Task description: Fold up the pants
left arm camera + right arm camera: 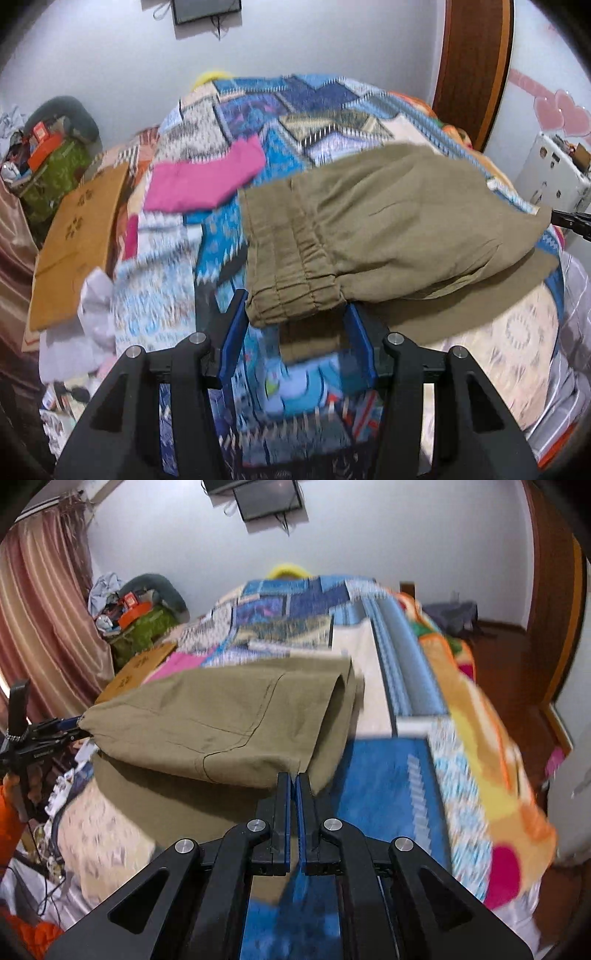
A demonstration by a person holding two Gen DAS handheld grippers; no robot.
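Olive pants (391, 229) stretched in the air above a patchwork bedspread (207, 254) — elastic waistband bunched between the left gripper (295, 321) fingers, pinched there; opposite edge clamped at the tips of the tightly closed right gripper (294, 781). Pink cloth (199, 177) beyond, further up the bed.

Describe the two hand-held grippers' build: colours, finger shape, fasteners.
Both match. The left hand-held gripper has matte black angular linkage arms with triangular cut-outs, round silver pins at the pivots, and flat blue fingers. The right hand-held gripper has the same black links, silver pins and blue-edged fingers. No cables or printed markings are readable on either, and no sleeve shows.
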